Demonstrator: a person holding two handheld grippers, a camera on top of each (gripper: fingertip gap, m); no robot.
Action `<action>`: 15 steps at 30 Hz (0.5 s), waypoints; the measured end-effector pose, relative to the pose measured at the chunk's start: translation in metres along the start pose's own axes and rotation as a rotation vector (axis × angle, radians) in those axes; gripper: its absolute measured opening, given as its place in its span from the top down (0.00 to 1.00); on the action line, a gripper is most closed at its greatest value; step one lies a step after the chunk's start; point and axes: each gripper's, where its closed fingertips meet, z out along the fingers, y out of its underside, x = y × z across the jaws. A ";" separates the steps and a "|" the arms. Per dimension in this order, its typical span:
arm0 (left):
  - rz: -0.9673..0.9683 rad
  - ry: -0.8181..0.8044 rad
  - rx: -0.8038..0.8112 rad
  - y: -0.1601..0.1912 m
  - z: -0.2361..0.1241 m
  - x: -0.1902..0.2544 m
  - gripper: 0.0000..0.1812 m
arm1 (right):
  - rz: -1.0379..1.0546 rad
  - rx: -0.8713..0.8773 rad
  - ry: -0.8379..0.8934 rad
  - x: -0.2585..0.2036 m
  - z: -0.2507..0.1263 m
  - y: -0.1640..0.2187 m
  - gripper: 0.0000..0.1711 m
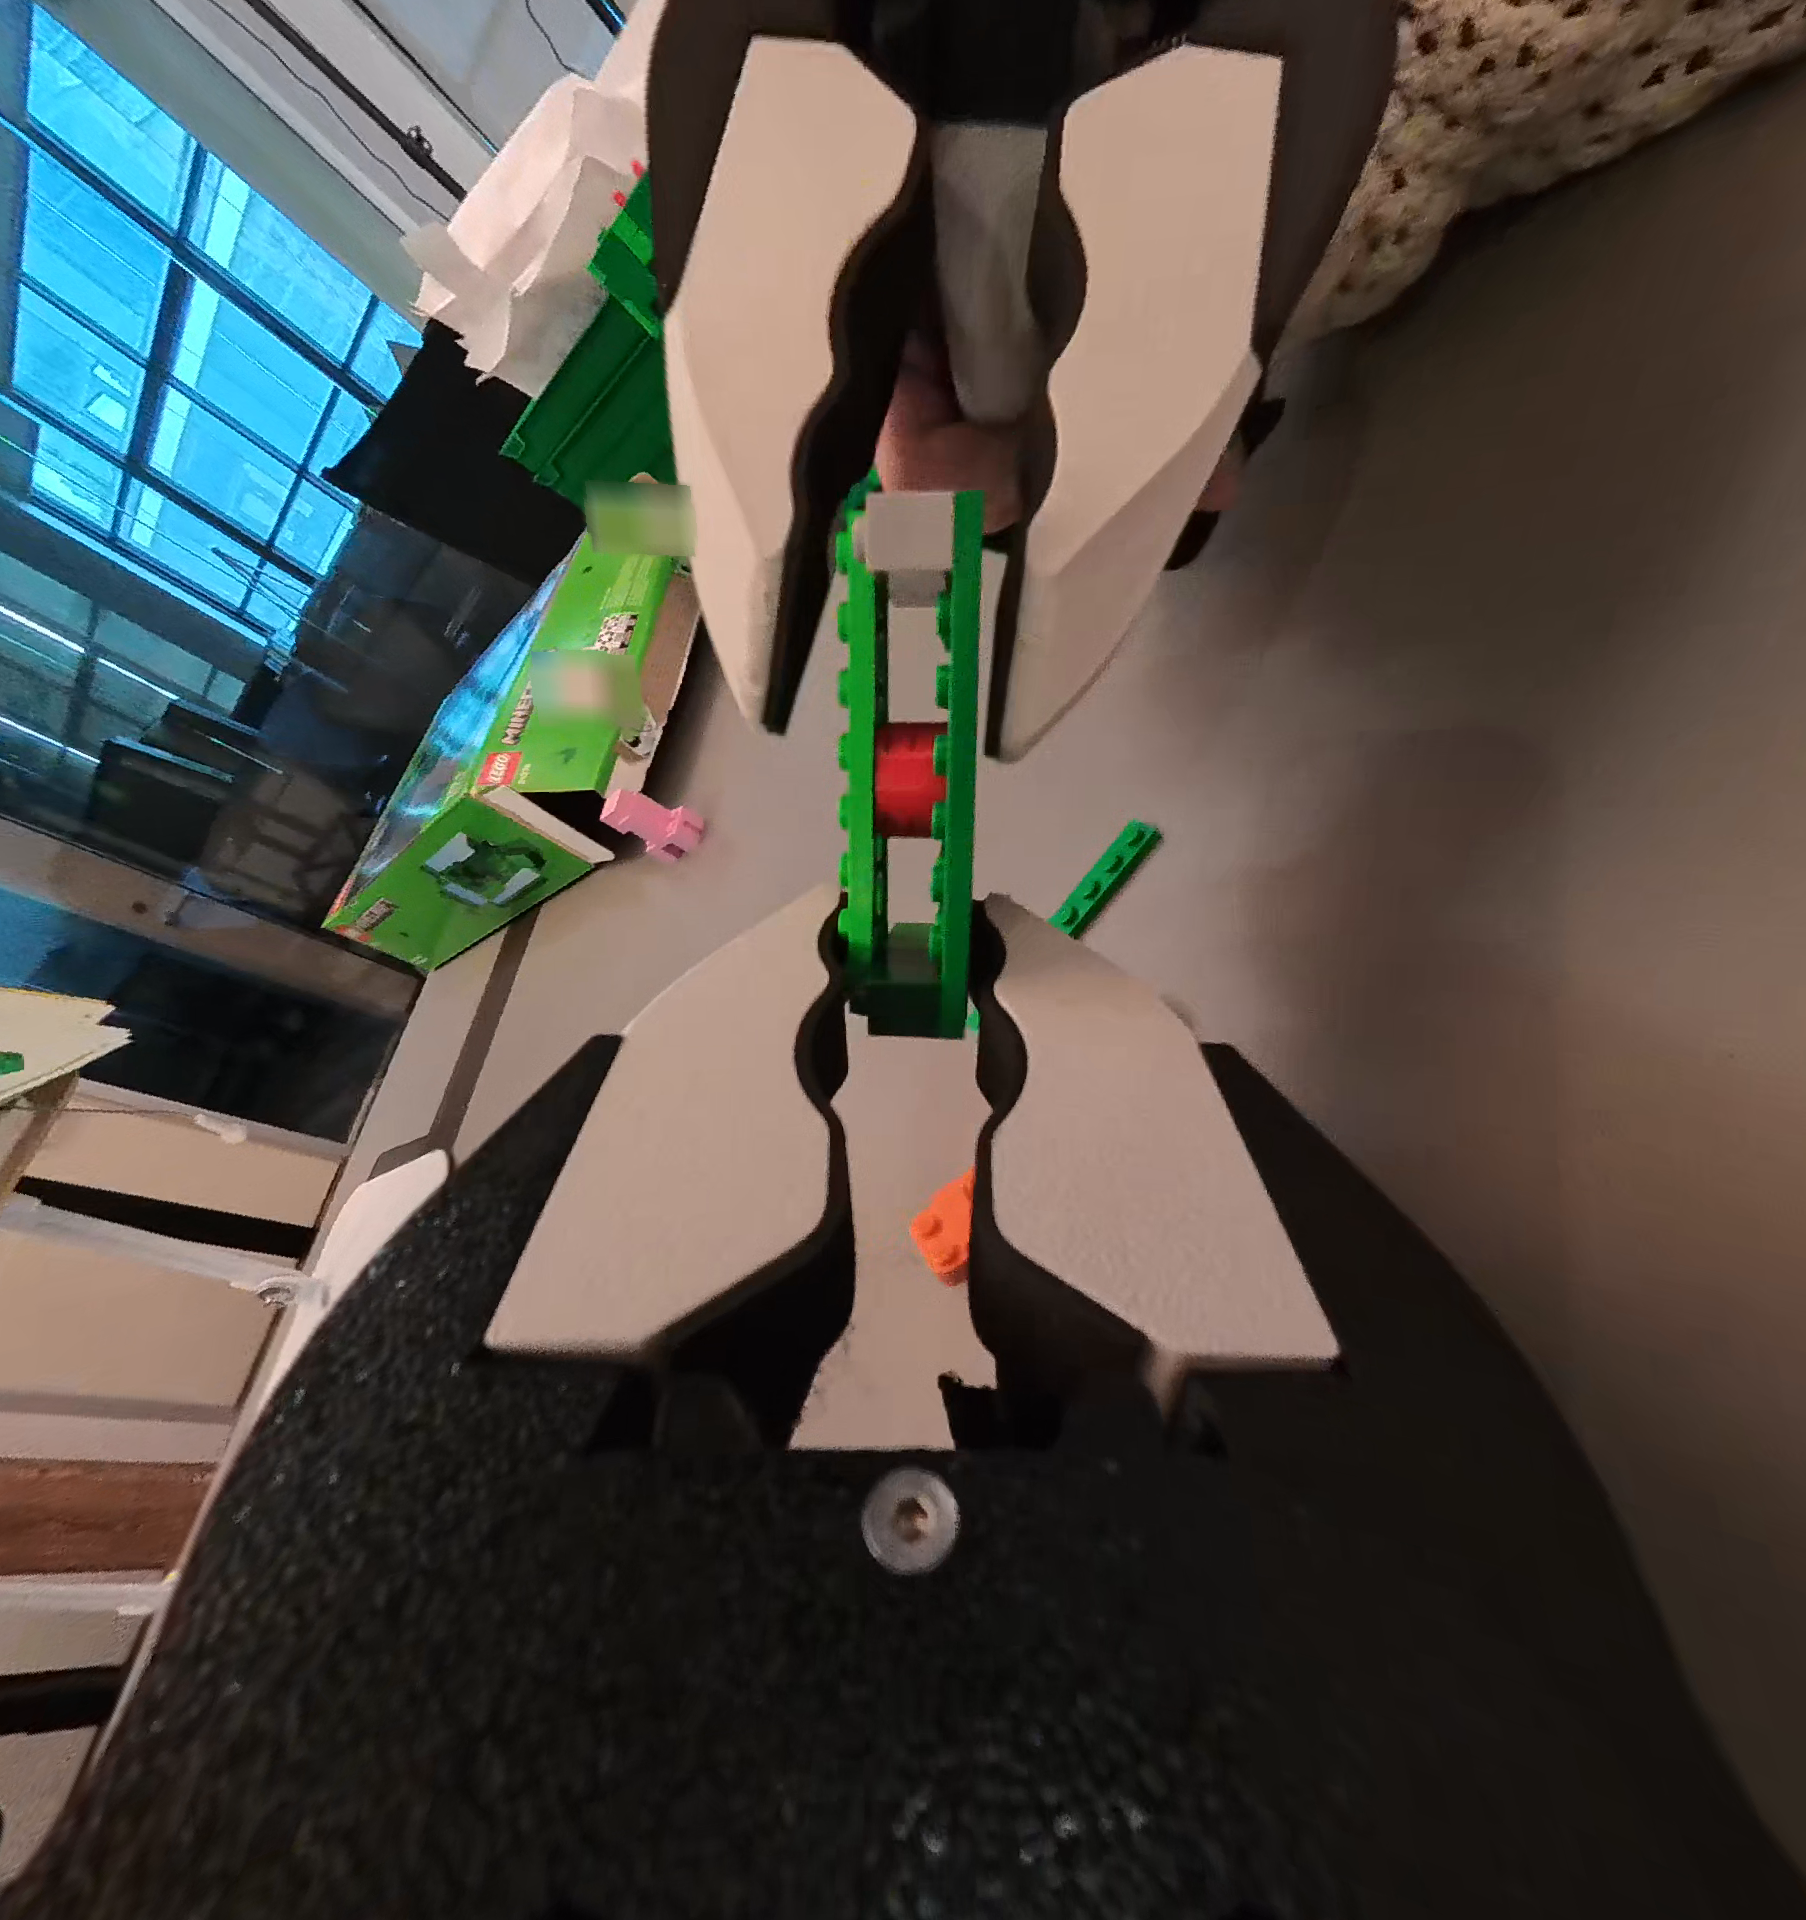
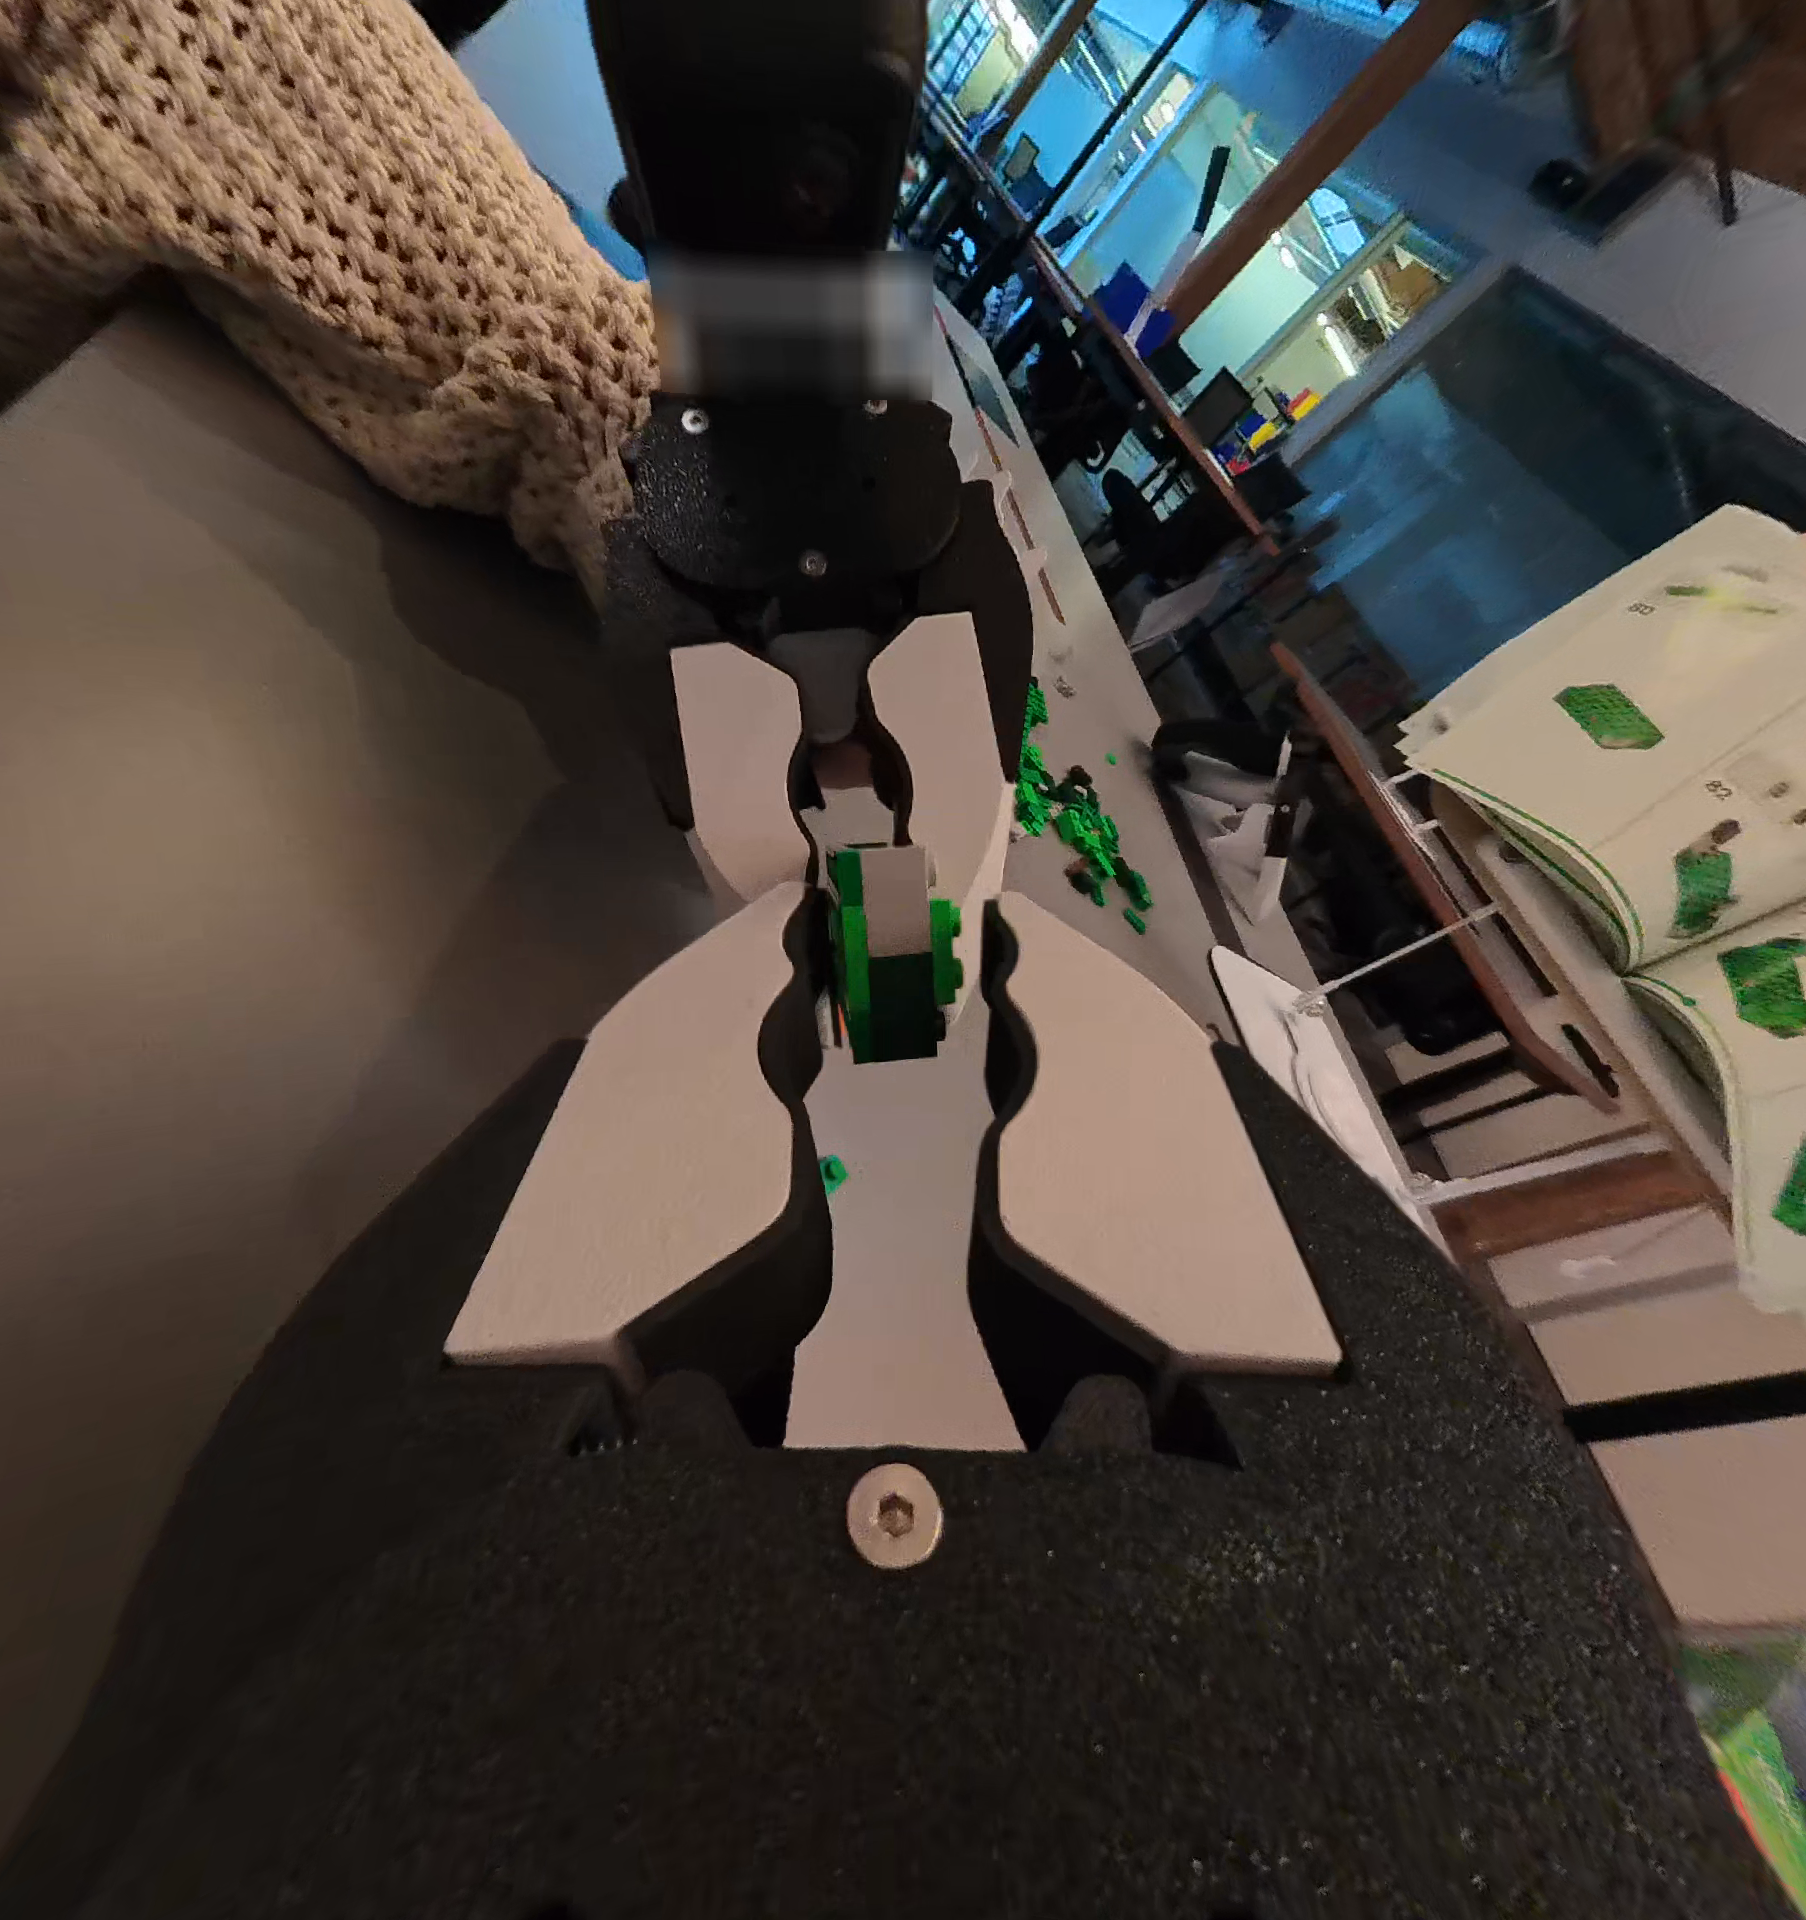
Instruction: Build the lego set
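A grey table (image 1: 1501, 935) runs beside tall windows, with a green set box (image 1: 483, 831) at the left of the left wrist view and an open instruction booklet (image 2: 1657, 831) at the right of the right wrist view. At frame centre, the left gripper (image 1: 909, 935) pinches the near end of a green lego assembly (image 1: 909, 748); the right gripper (image 1: 894, 727) closes on its far end. A loose green plate (image 1: 1107, 878) lies just beside it.

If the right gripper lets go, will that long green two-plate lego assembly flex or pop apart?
Probably rigid: the long green two-plate lego assembly is bridged by a grey brick, red round brick and dark green brick. Held only endwise by the left gripper, it may pivot.
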 end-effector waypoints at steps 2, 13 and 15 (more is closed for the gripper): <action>0.007 0.012 0.008 -0.001 0.000 0.002 0.89 | -0.014 0.004 -0.037 -0.005 -0.001 -0.002 0.88; 0.441 -0.449 -0.127 0.029 -0.024 -0.055 0.89 | 0.296 -0.283 -0.050 0.017 -0.022 0.052 0.81; 0.550 -0.511 -0.148 0.031 -0.030 -0.058 0.89 | 0.279 -0.272 0.051 0.030 -0.027 0.050 0.82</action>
